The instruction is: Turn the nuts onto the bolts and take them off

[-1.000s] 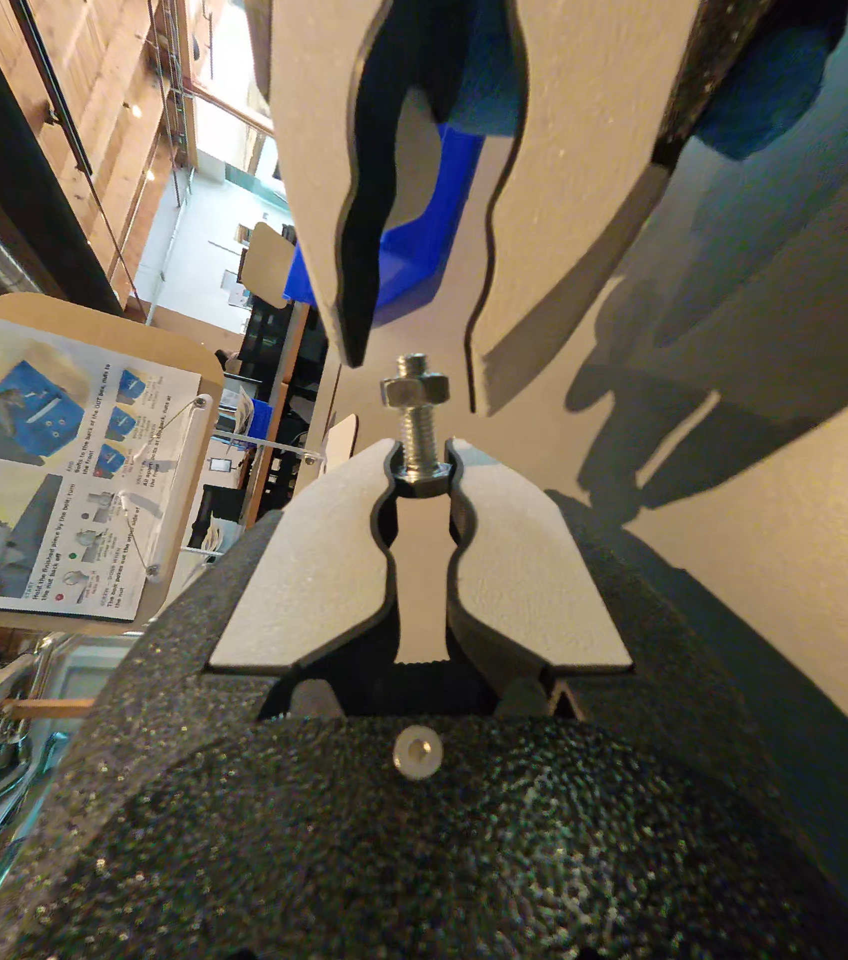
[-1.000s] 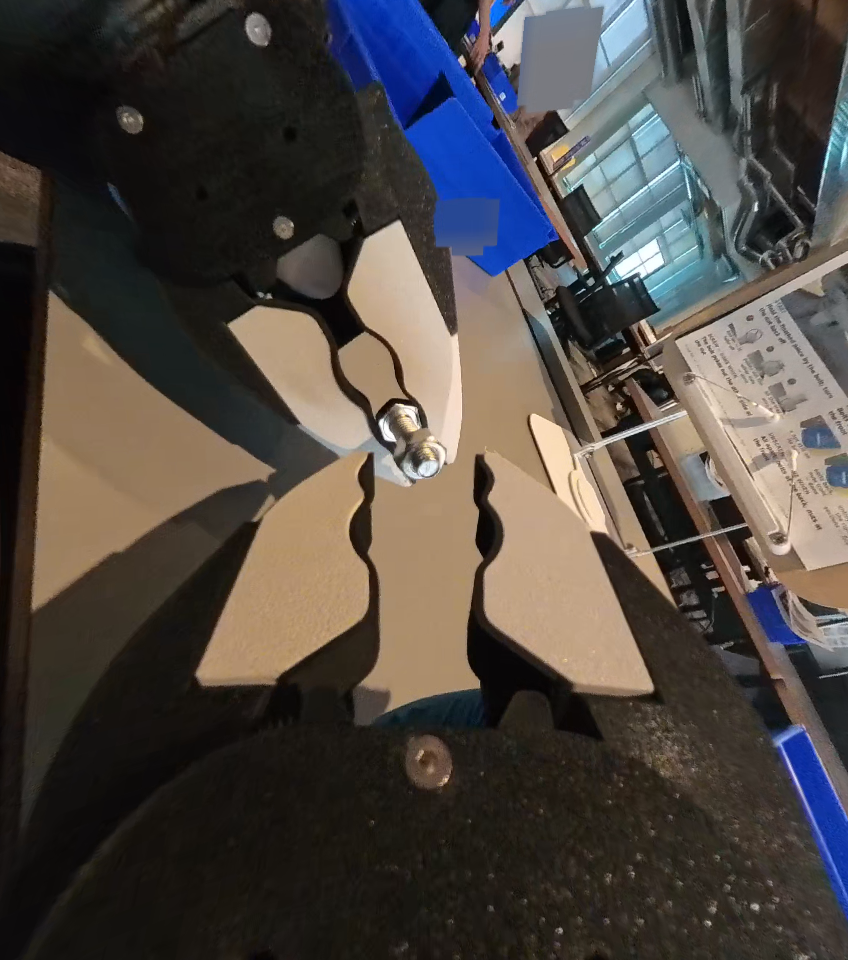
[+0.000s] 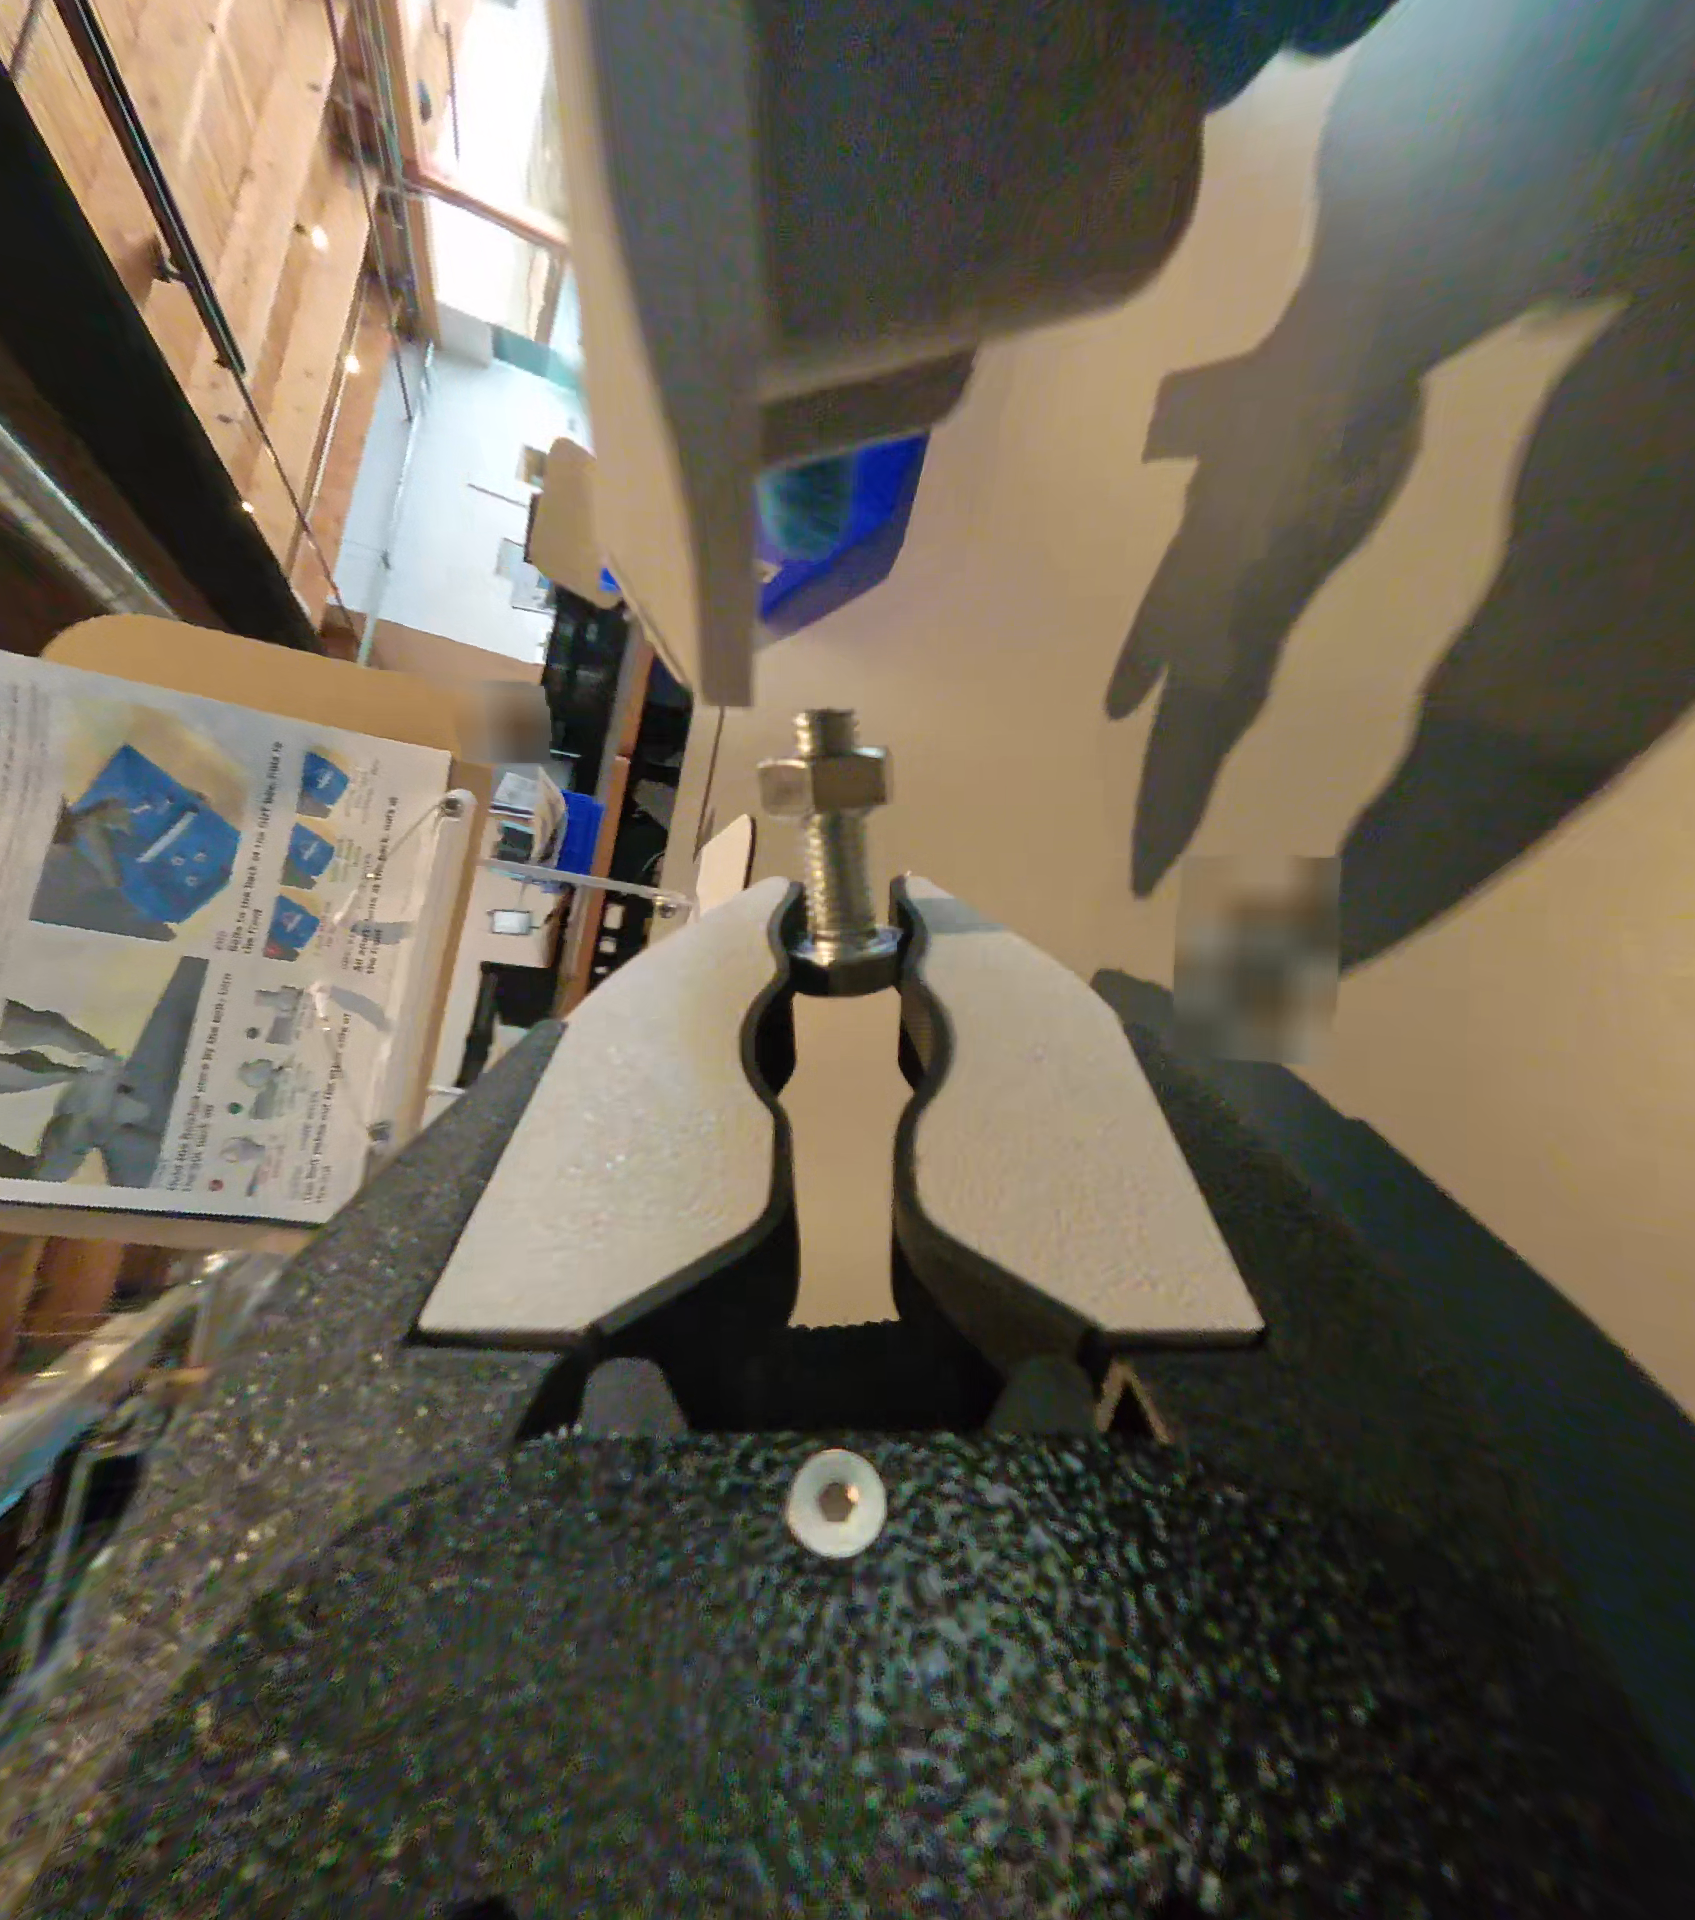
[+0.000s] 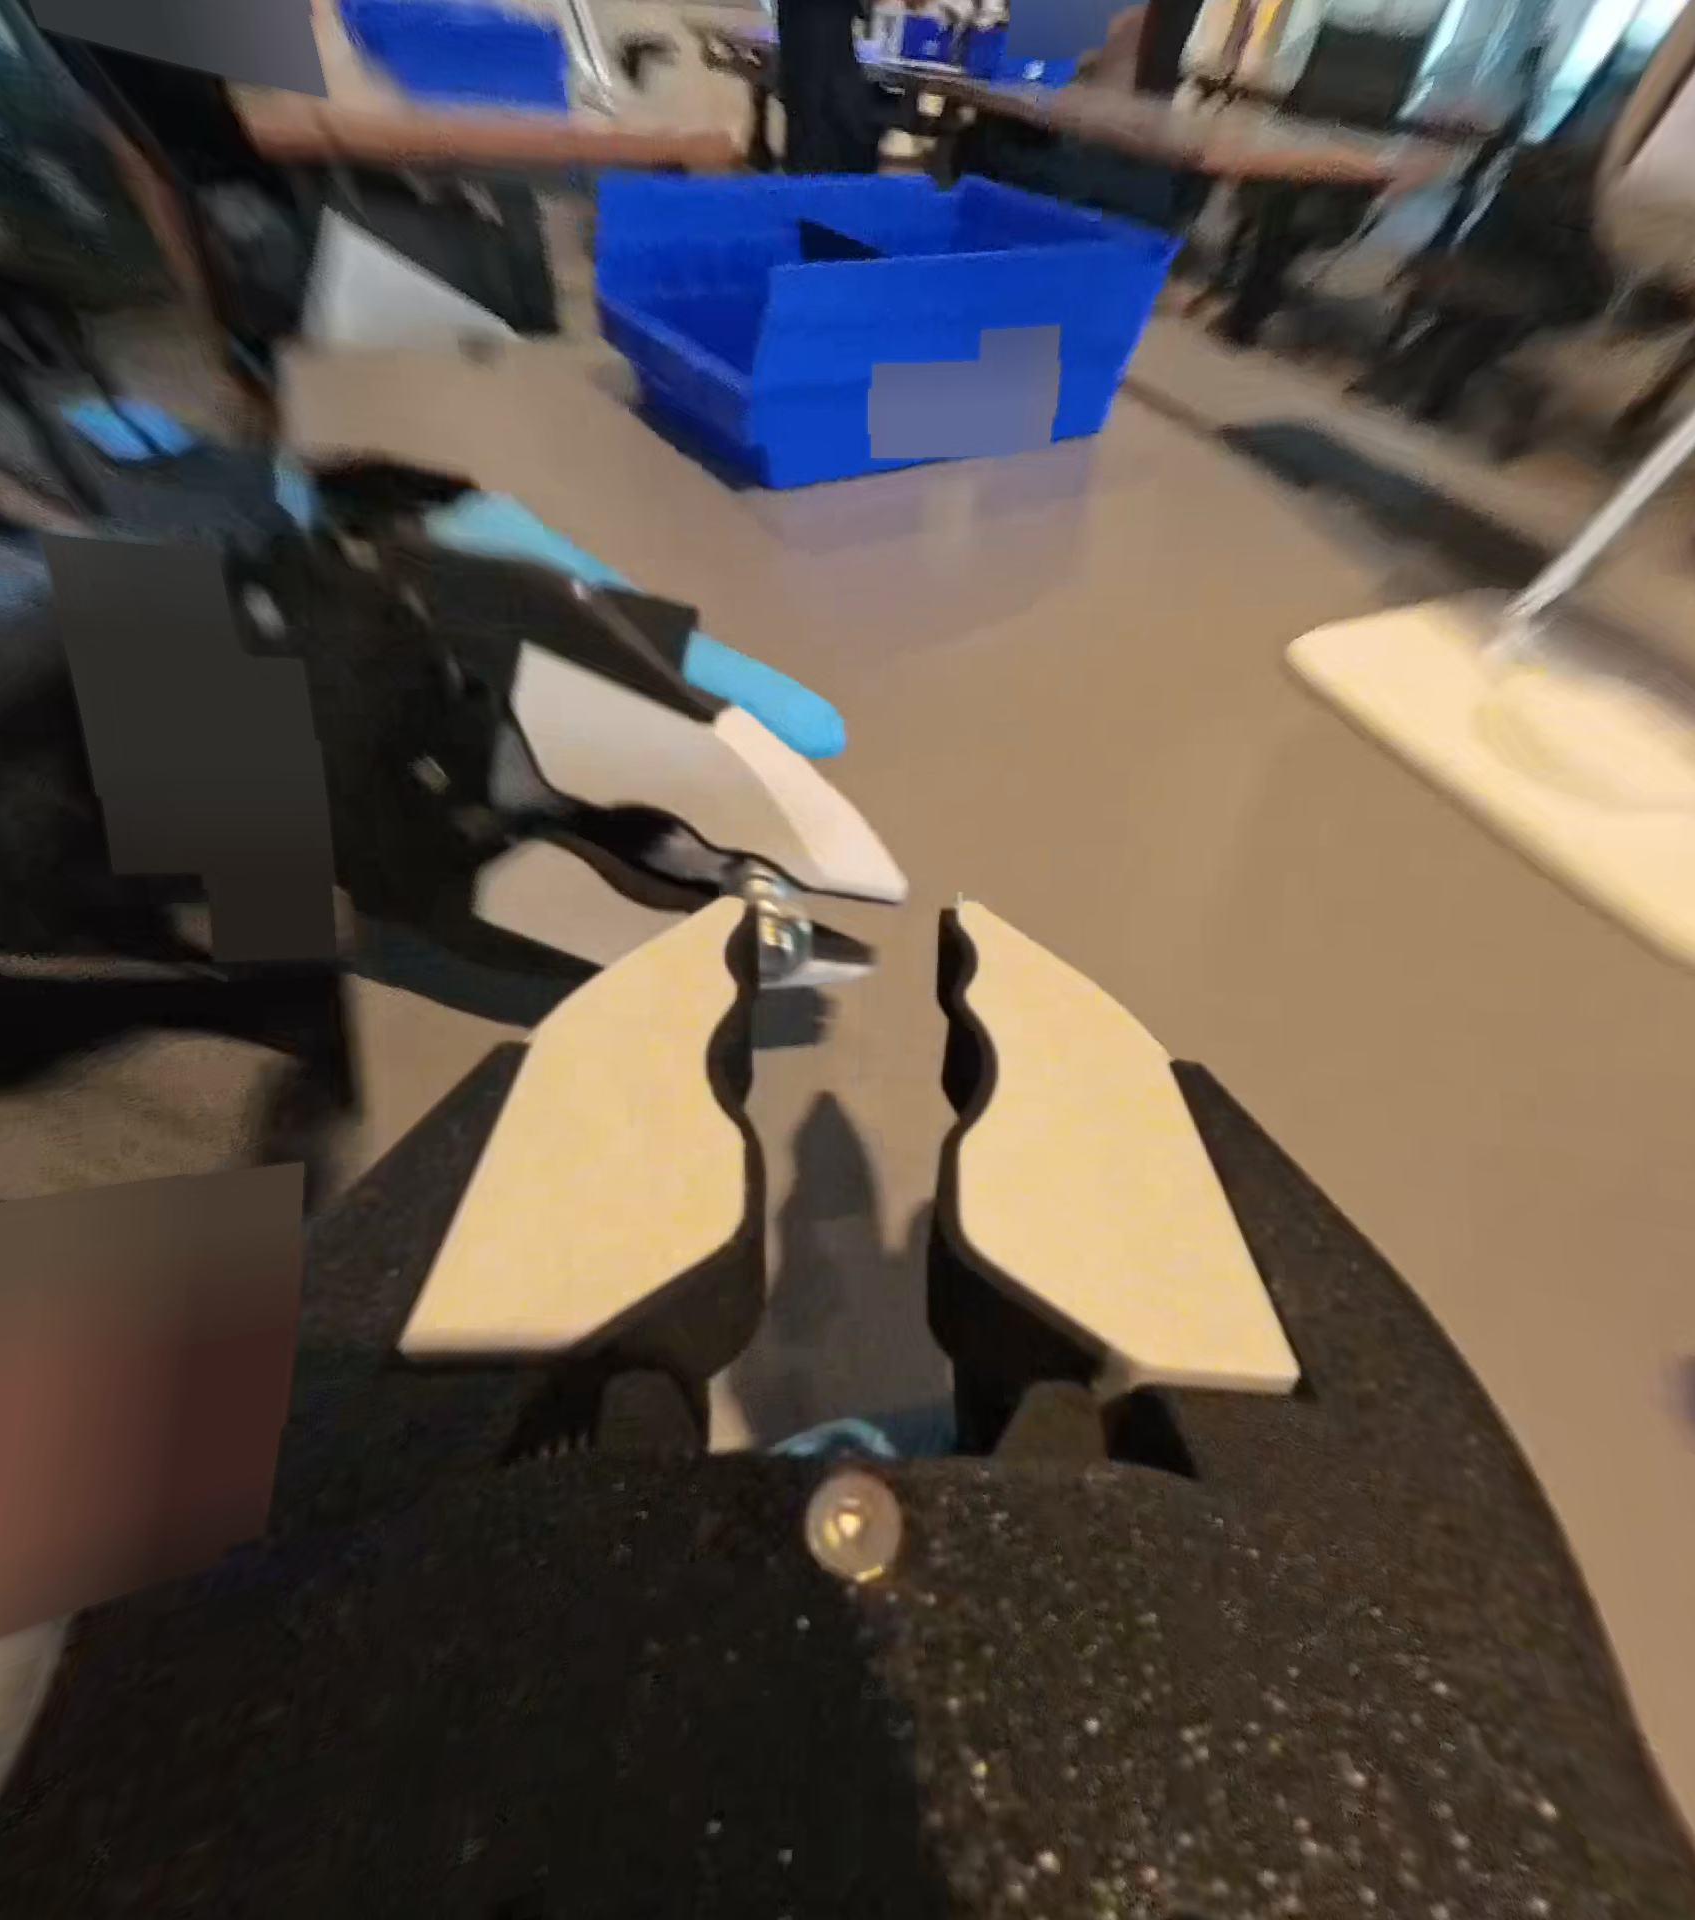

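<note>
- On the left, your left gripper (image 3: 843, 935) keeps its narrow clamp on the bolt (image 3: 838, 883): the tips pinch the hex head, and the threaded shank stands out beyond them, pointing away from the camera.
- The nut (image 3: 825, 784) sits near the free end of the bolt, with only a few threads showing past it. A second ago it sat at about the same place, so I judge you are either at the start of threading on or close to the end of taking off.
- What has changed is your right gripper (image 4: 848, 920). A second ago its fingers faced the bolt end squarely, one on each side of the nut; now it has rolled, so that from the left wrist view you see one finger (image 3: 677, 416) edge-on, just above the bolt tip.
- That suggests a regrasp between turns, not a turn in progress: the right jaws stand apart and hold nothing, and the nut lies beside the left fingertip, not between the two.
- In the right wrist view the left gripper (image 4: 801, 914) reaches in from the left, held by a blue-gloved hand (image 4: 760, 691), with the bolt crosswise to the right jaws.
- Far behind stands a blue bin (image 4: 874, 322) on the grey table (image 4: 1082, 779); a white stand base (image 4: 1570, 769) lies to the right.
- The right view is blurred, so that hand is probably mid-swing.
</note>
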Motion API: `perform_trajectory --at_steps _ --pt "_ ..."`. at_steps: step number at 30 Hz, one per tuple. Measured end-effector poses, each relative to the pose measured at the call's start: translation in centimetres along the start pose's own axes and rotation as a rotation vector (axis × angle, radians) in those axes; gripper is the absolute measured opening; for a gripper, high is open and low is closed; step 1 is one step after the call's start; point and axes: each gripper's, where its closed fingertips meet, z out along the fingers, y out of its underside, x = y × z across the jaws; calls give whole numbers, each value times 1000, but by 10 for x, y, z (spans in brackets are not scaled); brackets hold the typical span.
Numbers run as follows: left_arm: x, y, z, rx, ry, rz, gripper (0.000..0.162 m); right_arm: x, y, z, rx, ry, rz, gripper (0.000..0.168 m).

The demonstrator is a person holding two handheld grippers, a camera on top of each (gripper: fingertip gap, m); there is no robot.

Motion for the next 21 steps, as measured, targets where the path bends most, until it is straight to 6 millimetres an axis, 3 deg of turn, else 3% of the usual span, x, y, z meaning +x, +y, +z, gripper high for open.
perform_trajectory --at_steps 4,6,12,17,21 --pt "1 0 -1 20 34 -69 15 0 3 -3 -59 182 -576 35" --pt "3 -1 -1 29 53 -87 15 -7 8 0 -78 184 -699 36" --pt "10 -5 -1 51 97 -82 15 -19 16 7 -67 135 -770 34" --pt "14 -6 -2 54 111 -52 15 -15 26 16 -134 194 -829 18" --pt "8 -2 0 9 43 26 15 -11 26 18 -184 204 -659 18"
